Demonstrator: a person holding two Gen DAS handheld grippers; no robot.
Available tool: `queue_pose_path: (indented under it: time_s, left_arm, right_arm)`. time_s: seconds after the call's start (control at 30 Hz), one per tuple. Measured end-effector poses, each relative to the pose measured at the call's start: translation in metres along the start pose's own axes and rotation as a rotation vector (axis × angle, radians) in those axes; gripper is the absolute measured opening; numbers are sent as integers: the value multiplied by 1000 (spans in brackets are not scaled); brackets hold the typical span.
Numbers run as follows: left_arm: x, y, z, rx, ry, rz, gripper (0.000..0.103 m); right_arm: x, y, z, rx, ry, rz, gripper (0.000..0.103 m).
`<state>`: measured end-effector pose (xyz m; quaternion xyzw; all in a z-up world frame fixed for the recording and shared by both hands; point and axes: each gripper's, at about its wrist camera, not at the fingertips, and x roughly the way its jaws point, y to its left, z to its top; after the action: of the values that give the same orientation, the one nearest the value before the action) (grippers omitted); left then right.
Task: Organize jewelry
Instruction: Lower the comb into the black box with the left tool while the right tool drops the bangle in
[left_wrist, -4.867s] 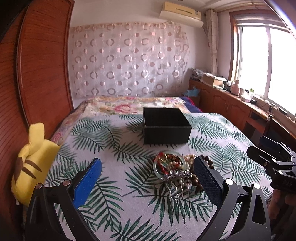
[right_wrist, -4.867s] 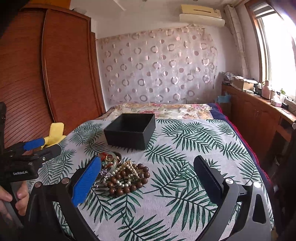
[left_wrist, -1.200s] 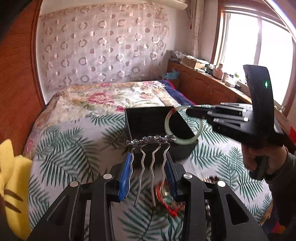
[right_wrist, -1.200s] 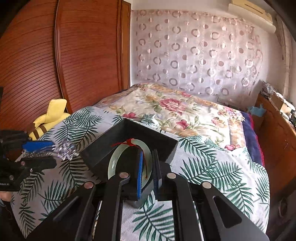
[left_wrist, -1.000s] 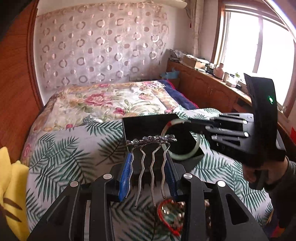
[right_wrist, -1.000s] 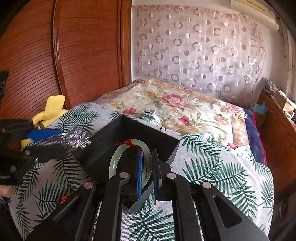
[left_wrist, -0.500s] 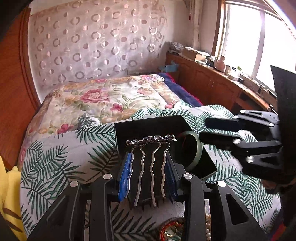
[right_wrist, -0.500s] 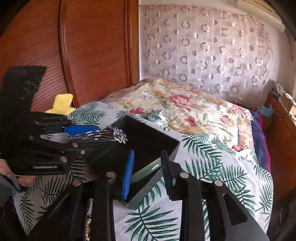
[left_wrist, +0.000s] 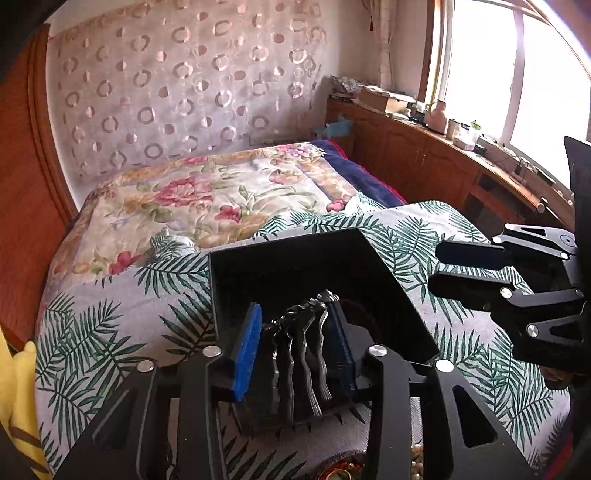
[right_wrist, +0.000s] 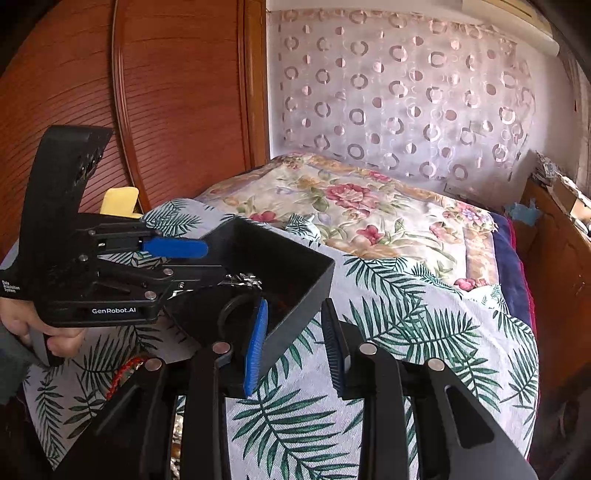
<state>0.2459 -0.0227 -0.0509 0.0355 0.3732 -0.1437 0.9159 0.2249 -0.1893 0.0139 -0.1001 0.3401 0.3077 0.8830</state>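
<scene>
Black box (left_wrist: 388, 280) rim underlies left gripper (left_wrist: 295, 350) parted around hairpin (left_wrist: 301, 343); right gripper (right_wrist: 295, 343) parted, straddling its corner.

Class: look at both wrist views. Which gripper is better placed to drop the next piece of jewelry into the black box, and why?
Left. The left gripper has the silver hair comb between its pads, directly over the black box. The right gripper is open and empty, beside the box's corner.

My left gripper (left_wrist: 295, 343) sits low at centre frame, fingers parted; my right gripper (right_wrist: 295, 343), low centre too, has its fingers spread apart.
</scene>
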Motion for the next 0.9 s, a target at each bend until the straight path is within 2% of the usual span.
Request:
queue_pose_path:
  time_s: [0.13, 0.23, 0.47, 0.73, 0.9]
  left_arm:
    - [-5, 0, -2, 2, -6, 4, 41]
    - [-14, 0, -7, -4, -19, 8, 50]
    - [-47, -4, -33, 10, -36, 18, 59]
    - [-67, -7, -77, -17, -11, 1, 60]
    - [-68, -2, -104, -57, 27, 1, 53]
  right_arm:
    - [-6, 1, -7, 0, 1, -4, 33]
    - [-11, 3, -12, 6, 0, -6, 33]
    - [-34, 19, -39, 44, -10, 1, 33]
    - [-55, 41, -78, 85, 2, -2, 33]
    - [-64, 52, -100, 112, 13, 5, 33]
